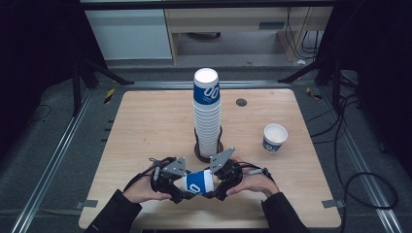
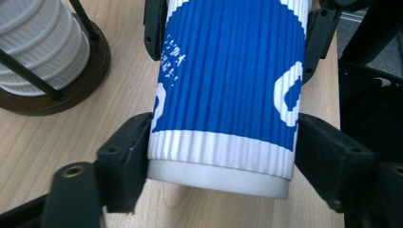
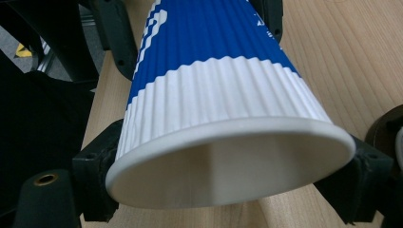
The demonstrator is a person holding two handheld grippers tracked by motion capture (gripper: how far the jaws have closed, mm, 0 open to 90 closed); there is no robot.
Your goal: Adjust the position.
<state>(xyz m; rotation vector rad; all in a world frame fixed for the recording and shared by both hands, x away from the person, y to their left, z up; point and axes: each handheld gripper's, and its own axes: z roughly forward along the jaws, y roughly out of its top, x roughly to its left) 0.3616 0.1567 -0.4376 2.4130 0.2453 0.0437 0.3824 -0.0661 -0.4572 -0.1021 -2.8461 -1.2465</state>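
Blue and white ribbed paper makes up the cup [image 1: 197, 182], which lies on its side just above the near edge of the worktop [image 1: 145, 121], caught between both tools. The left tool [image 1: 171, 178] grasps it at the base end: in the left gripper view its jaws press on either side of the white band by the bottom [image 2: 218, 156]. The right tool [image 1: 221, 175] grasps the mouth end; in the right gripper view its jaws sit on either side of the wall just behind the open rim [image 3: 228, 137]. Both are clenched on the same cup, with the hands close together.

Just behind them stands a tall stack [image 1: 207, 114] of like cups on a dark holder [image 1: 200, 154], and a lone cup [image 1: 275, 137] stands upright well to the right.

The risks, as I judge them:
- The rim end is the softest part. A harder squeeze there could fold the wall or put the mouth out of round, and a bent cup would not nest well.
- With two grips on one light cup, any pull or twist between the hands could crumple or tear it.
- If one tool lets go while the other grips only lightly, the cup could swing down and slip onto the worktop.
- The stack is tall and close; a careless lift could knock it over.
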